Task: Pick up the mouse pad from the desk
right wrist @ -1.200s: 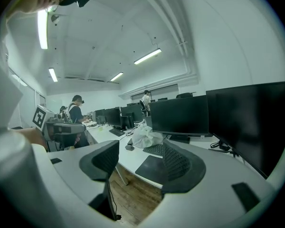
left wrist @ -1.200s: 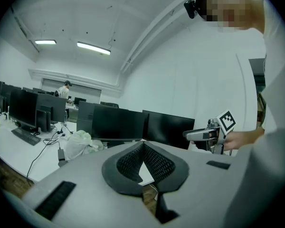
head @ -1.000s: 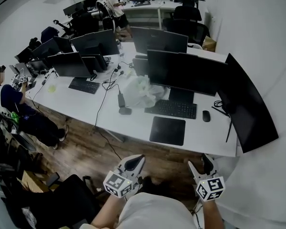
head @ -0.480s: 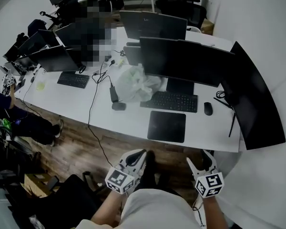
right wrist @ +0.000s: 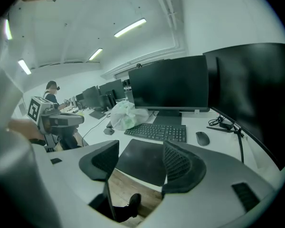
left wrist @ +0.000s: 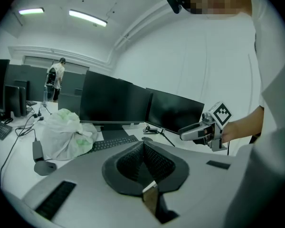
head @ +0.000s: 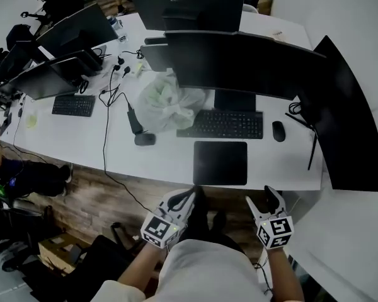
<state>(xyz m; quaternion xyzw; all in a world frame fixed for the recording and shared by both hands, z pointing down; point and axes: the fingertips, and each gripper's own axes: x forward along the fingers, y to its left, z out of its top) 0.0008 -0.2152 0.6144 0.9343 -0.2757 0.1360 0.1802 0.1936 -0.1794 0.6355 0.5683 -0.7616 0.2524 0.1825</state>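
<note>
- The white desk fills the middle of the head view, and its near edge runs just above your two grippers.
- A curved monitor stands at the desk's right end, angled inward.
- A flat monitor stands behind the keyboard, in the upper centre.
- A crumpled white plastic bag lies left of the keyboard, touching its left end.
- The black keyboard lies just behind the mouse pad.
- The mouse pad, dark and square, lies flat at the desk's near edge, centre frame, with nothing on it.
- Your right gripper is off the desk, lower right, with its jaws spread wide and empty; in its own view the pad shows through the gap.
- Your left gripper, lower centre, has its jaws pressed together on nothing.
- A black mouse lies right of the keyboard.
</note>
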